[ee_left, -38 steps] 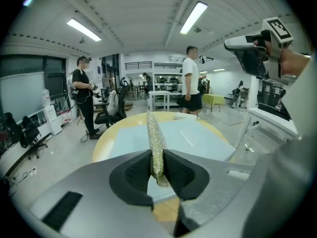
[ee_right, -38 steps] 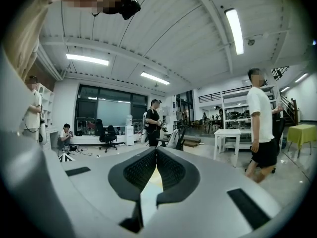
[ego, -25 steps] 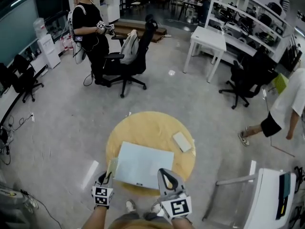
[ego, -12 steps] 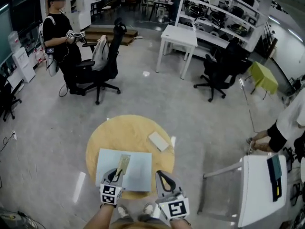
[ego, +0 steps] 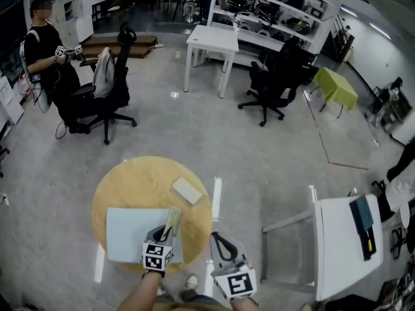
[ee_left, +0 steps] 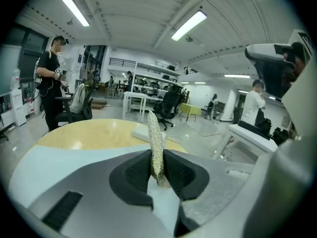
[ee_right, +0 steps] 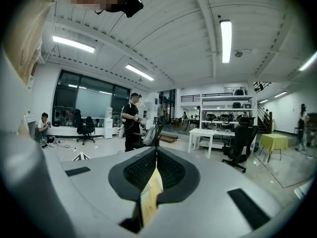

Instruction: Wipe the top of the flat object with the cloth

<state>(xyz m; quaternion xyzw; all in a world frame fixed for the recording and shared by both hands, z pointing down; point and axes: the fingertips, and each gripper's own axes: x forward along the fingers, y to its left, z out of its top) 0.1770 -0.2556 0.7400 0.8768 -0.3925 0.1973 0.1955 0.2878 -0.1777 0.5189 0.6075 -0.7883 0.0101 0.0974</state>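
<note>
A pale blue flat sheet (ego: 130,235) lies on the near part of a round wooden table (ego: 136,183). My left gripper (ego: 161,233) is over the sheet's right part, shut on a yellowish sparkly cloth (ego: 172,218) that sticks out ahead of the jaws. In the left gripper view the cloth (ee_left: 156,145) stands upright between the fingers, with the sheet (ee_left: 54,155) and the table (ee_left: 94,132) beyond. My right gripper (ego: 217,237) hangs just off the table's right edge, shut with nothing in it. Its fingertips (ee_right: 156,155) meet in the right gripper view.
A small whitish pad (ego: 187,190) lies on the table's right side. A white side table (ego: 347,241) with a dark item stands at the right. A person (ego: 48,50) and a black office chair (ego: 107,83) are at the back left, with white desks and more chairs behind.
My left gripper has carried the cloth from the sheet's left edge across to its right part. The head view has swung, so the table now sits further left.
</note>
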